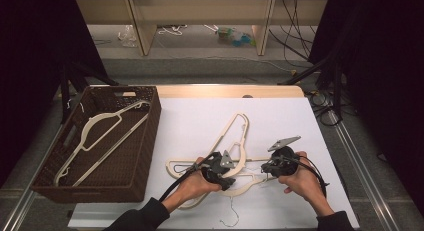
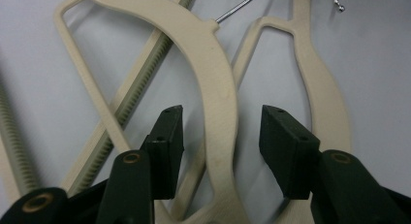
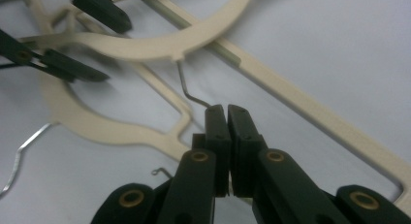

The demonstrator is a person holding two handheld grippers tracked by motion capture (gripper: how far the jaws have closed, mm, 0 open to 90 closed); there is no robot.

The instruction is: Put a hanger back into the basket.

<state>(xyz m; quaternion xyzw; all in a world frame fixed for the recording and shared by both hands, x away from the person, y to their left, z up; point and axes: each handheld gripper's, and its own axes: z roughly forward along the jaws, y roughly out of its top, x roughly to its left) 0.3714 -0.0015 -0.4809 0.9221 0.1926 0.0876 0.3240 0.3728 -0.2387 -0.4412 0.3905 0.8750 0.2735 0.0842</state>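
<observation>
Right gripper (image 3: 228,112) clamped on the thin wire hook (image 3: 191,90) of the top hanger (image 3: 160,44); left gripper (image 2: 220,136) parted, straddling that hanger's curved shoulder (image 2: 213,73) with pads clear of it on both sides. Cream plastic hangers (image 1: 235,141) piled crosswise near the front edge of the white tabletop (image 1: 200,111), another lying in the brown woven basket (image 1: 150,136) at the left edge. Likely light and stiff, smooth enough to slip, prone to snagging on the neighbours when lifted. Best taken on the broad shoulder rather than the hook, which probably swivels and bends. Flat curved arms, ribbed lower bar, slim metal hook.
</observation>
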